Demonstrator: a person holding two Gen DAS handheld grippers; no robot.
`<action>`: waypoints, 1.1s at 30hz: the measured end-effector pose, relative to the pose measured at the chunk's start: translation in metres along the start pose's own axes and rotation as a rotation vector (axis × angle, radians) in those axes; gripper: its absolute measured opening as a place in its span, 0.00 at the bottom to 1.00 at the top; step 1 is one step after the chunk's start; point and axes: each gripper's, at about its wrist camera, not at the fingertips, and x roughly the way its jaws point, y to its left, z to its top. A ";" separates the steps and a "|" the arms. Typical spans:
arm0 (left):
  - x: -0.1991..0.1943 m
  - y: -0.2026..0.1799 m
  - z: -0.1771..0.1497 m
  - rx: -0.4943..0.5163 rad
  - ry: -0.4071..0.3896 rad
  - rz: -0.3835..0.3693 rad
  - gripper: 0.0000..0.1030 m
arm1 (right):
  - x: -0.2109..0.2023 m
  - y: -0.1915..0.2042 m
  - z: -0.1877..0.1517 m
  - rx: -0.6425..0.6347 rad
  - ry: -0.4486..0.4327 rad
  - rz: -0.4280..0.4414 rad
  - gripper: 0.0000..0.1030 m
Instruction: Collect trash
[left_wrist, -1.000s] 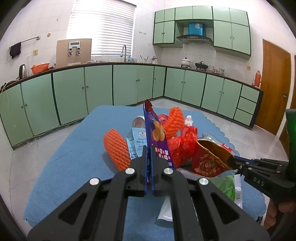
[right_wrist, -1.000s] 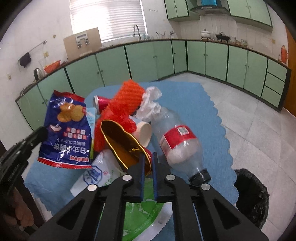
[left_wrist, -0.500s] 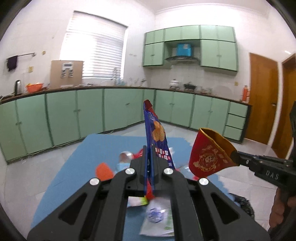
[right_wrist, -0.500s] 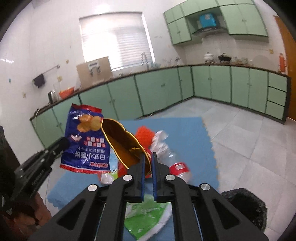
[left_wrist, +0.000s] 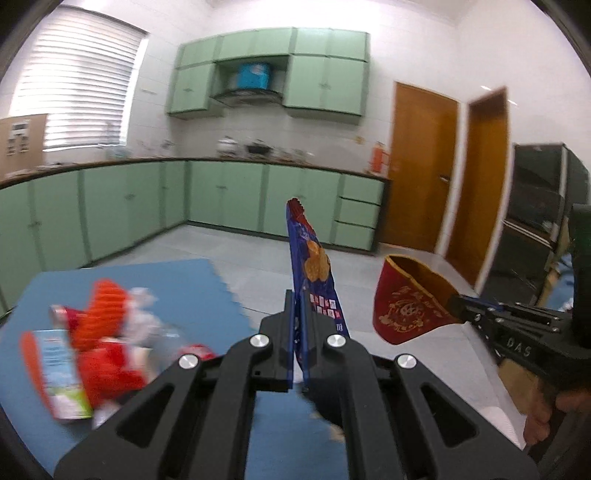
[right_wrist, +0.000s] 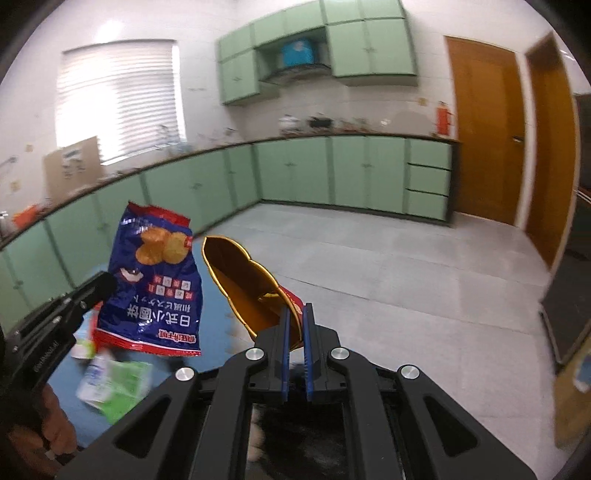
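My left gripper (left_wrist: 298, 314) is shut on a blue snack bag (left_wrist: 312, 273), held edge-on in the air; the bag's printed face shows in the right wrist view (right_wrist: 155, 284). My right gripper (right_wrist: 295, 319) is shut on a red and gold paper pouch (right_wrist: 247, 284), also lifted; it shows at the right of the left wrist view (left_wrist: 410, 306). The remaining trash pile (left_wrist: 99, 347) lies on the blue mat (left_wrist: 192, 291), blurred, at the lower left. A black bin bag (right_wrist: 295, 439) sits below my right gripper.
Green base cabinets (left_wrist: 221, 199) line the far walls. Brown doors (left_wrist: 417, 166) stand at the right, beside a dark shelf unit (left_wrist: 535, 206). A green wrapper (right_wrist: 122, 384) lies on the mat. Grey tiled floor (right_wrist: 388, 266) spreads ahead.
Both grippers have swung to the right with their bags, away from the trash pile, which now sits at the lower left. The doors have come into view.
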 end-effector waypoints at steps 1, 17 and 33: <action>0.008 -0.005 -0.004 0.008 0.011 -0.013 0.01 | 0.004 -0.008 -0.003 0.007 0.014 -0.023 0.06; 0.129 -0.035 -0.064 0.049 0.279 -0.105 0.34 | 0.083 -0.090 -0.076 0.143 0.251 -0.156 0.25; 0.027 0.030 -0.019 -0.008 0.071 0.130 0.72 | 0.049 -0.023 -0.037 0.079 0.043 -0.060 0.82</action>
